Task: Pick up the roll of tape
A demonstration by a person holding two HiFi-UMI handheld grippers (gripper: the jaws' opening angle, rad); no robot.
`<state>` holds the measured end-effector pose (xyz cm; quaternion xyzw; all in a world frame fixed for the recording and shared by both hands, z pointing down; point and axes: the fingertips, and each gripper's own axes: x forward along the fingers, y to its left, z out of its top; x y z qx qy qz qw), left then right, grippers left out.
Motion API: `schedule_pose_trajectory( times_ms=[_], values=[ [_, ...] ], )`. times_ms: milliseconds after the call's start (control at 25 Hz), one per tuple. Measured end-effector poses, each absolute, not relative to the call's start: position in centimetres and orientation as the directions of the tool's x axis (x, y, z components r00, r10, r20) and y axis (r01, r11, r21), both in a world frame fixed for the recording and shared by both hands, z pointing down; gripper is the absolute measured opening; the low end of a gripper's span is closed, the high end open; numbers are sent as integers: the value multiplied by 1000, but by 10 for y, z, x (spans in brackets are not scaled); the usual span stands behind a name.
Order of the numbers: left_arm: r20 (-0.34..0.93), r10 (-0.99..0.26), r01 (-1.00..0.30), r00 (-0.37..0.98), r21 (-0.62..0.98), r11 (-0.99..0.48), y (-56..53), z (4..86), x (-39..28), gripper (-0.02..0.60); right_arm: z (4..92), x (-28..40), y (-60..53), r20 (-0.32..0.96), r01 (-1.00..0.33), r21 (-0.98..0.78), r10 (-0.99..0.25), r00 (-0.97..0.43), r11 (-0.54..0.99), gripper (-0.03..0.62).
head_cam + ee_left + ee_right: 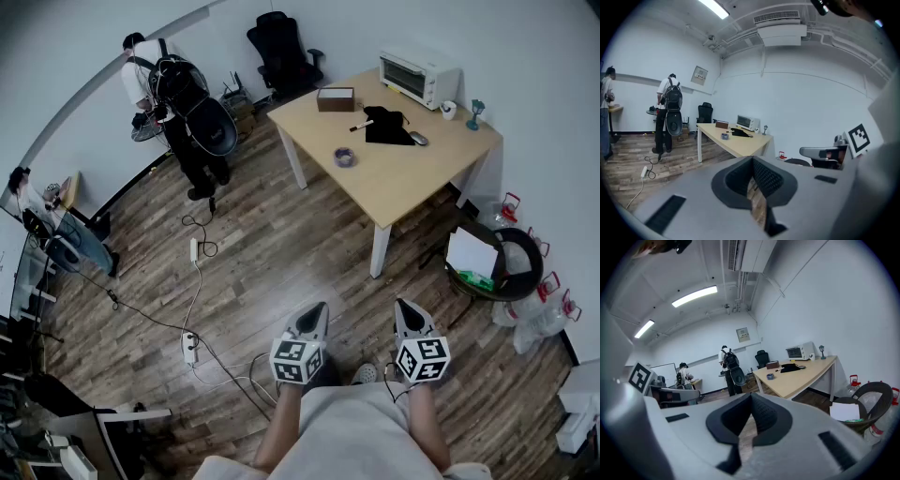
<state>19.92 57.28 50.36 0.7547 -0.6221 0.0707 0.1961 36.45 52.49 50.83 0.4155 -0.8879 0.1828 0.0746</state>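
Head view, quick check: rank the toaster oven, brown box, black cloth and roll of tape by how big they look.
1. toaster oven
2. black cloth
3. brown box
4. roll of tape
All sit at a similar distance from the camera, so nearness barely skews this.

Bright, even light from ceiling tubes; glare on wood floor; fisheye warp, dark corners.

One table, one tape roll, two people.
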Motion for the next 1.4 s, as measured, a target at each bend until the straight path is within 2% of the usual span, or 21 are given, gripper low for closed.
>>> schedule_pose_trajectory(
  times_ms=[240, 640, 1000, 1120, 1400],
  values=[
    [357, -904, -964, 234, 206, -169, 572, 511, 205, 6, 507, 366, 522, 278, -761, -262, -709, -648, 593, 3],
    [341, -924, -977, 173, 177, -117, 566, 508, 189, 6, 517, 374, 523, 296, -765, -281, -705, -644, 580, 5],
    [315, -932, -975, 178, 183, -125, 525, 508, 182, 6, 511, 379, 510, 280, -789, -270, -739, -613, 552, 8],
    [316, -935, -979, 161, 175, -109, 513, 507, 172, 8, 512, 370, 499, 288, -788, -270, -734, -615, 554, 63],
    [343, -931, -982, 126, 179, -67, 482, 508, 117, 14, 518, 328, 464, 314, -771, -316, -706, -635, 553, 118]
  ],
)
